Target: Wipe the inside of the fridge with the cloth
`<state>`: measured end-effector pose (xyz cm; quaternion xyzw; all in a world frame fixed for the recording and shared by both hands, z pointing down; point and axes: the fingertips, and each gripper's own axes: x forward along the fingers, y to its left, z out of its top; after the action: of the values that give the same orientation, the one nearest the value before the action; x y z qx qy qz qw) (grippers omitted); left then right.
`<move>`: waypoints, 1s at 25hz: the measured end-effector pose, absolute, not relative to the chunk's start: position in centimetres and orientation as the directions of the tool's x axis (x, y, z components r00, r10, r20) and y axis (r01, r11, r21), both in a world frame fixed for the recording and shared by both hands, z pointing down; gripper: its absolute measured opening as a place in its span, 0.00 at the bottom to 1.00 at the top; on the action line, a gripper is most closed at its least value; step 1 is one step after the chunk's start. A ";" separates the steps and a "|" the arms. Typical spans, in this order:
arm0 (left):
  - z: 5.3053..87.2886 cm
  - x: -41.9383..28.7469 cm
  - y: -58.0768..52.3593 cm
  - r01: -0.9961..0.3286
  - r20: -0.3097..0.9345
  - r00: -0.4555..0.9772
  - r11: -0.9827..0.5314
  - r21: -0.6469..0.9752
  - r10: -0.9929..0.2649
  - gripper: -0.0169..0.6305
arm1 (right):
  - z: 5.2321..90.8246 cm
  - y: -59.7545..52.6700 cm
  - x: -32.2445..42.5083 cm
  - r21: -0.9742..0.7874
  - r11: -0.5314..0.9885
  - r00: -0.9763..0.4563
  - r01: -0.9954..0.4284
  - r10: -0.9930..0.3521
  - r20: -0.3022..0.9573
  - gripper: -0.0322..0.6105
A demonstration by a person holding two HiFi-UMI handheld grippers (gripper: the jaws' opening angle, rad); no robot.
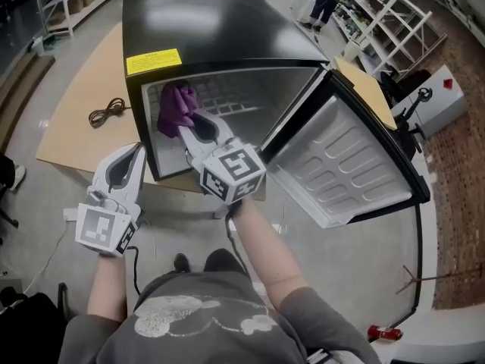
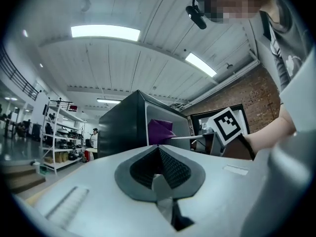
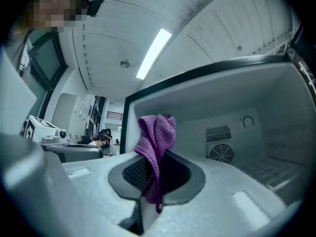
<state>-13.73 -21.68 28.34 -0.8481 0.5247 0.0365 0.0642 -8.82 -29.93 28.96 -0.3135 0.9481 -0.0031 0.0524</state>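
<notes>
The right gripper [image 1: 198,126] has its jaws clamped on the purple cloth [image 1: 176,106], inside the fridge [image 1: 212,32] by its left wall, perhaps touching it. The open door [image 1: 345,165] swings out right. The left gripper [image 1: 125,165], jaws together and empty, hovers over the table's [image 1: 79,105] front edge. A cable [image 1: 106,113] lies left of the fridge.

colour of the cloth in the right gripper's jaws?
Purple. The purple terry cloth pinched in the right gripper shows best in the right gripper view.
</notes>
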 end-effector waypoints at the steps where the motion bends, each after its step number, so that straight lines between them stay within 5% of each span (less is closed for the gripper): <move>1: 28.3 -13.8 -22.0 -0.898 -0.132 0.440 -0.435 -0.071 -0.888 0.05 | 28.8 -31.0 -9.3 -0.031 0.807 -0.802 -0.590 -0.590 -0.091 0.11; 15: 27.9 -13.8 -24.9 -0.981 -0.107 0.186 -0.179 -0.073 -0.977 0.05 | 29.1 -39.5 -16.9 -0.042 0.910 -0.911 -0.412 -0.412 0.018 0.11; 25: 28.4 -13.4 -24.5 -0.991 -0.099 0.129 -0.125 -0.044 -0.987 0.05 | 28.2 -33.1 -15.7 -0.115 0.967 -0.971 -0.229 -0.235 -0.047 0.11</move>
<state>-13.38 -24.45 28.43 -0.7498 0.6594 0.0226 0.0495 -15.66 -33.07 28.25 -0.1170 0.9912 -0.0547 0.0302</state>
